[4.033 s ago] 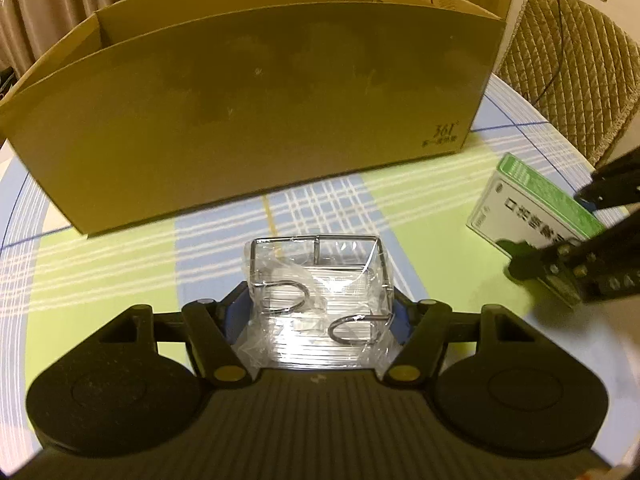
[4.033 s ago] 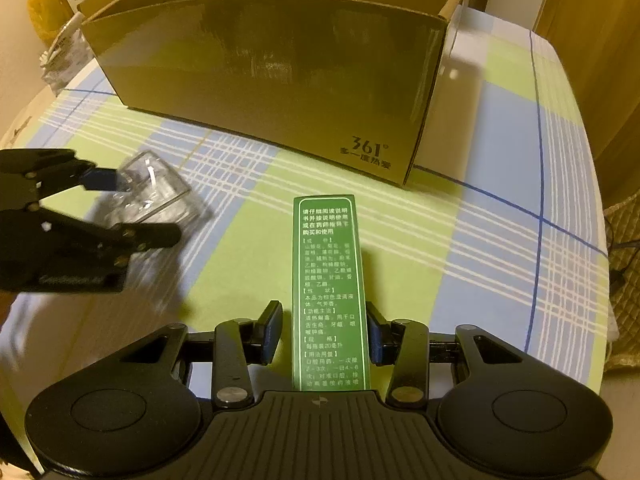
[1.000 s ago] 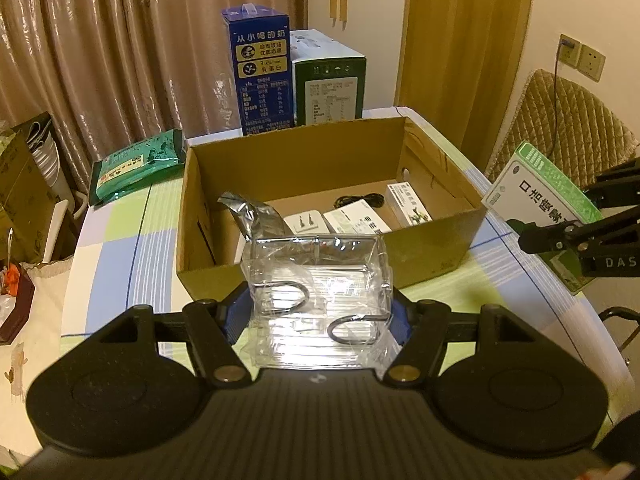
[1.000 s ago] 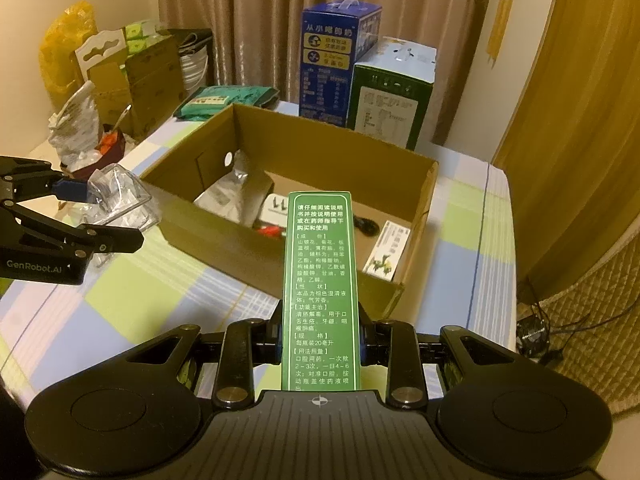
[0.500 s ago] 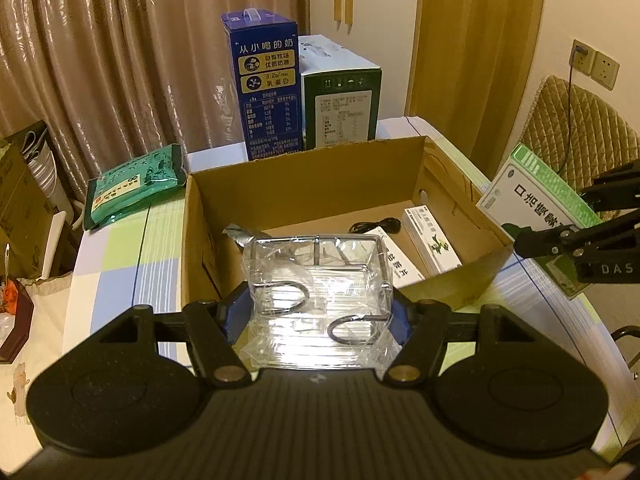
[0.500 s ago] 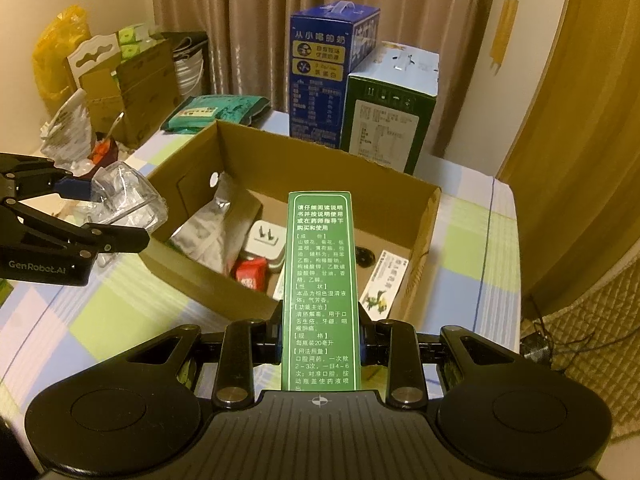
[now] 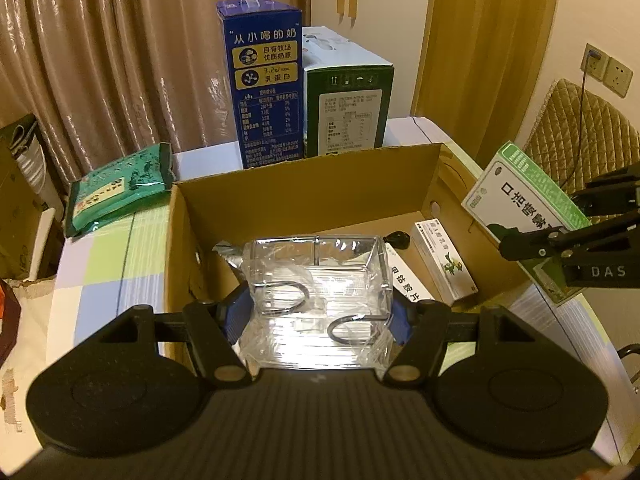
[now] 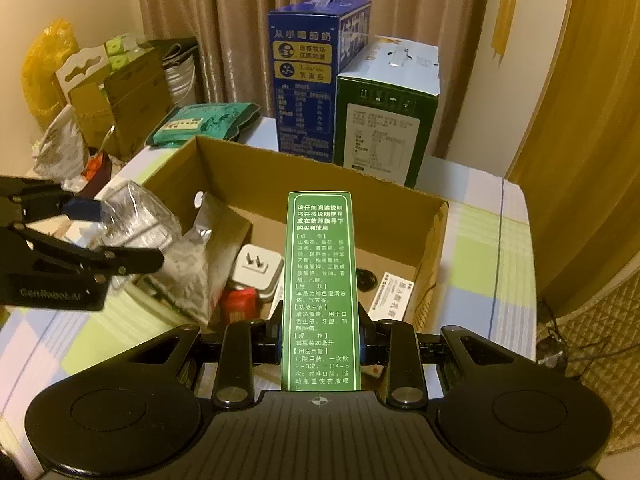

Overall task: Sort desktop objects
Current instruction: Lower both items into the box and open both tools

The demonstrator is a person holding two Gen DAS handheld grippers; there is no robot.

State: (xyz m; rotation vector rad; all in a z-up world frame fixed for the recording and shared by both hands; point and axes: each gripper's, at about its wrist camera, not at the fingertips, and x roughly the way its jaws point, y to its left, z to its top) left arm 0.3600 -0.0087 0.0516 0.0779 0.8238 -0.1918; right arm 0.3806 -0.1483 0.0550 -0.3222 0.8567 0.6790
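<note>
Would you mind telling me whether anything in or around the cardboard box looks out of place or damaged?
Nothing stands out as damaged or spilled. The cardboard box holds a loose jumble: a crumpled silver pouch, a white plug adapter and small cartons, lying at mixed angles.

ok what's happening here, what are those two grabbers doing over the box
A person is sorting table clutter into an open cardboard box. The left gripper is clamped on a clear plastic-wrapped pack with metal rings, held over the box. The right gripper grips a green medicine carton above the box's near edge. Neither has been let go yet. Inside the box lie a white plug adapter, a silver foil pouch and small white medicine cartons.
</note>
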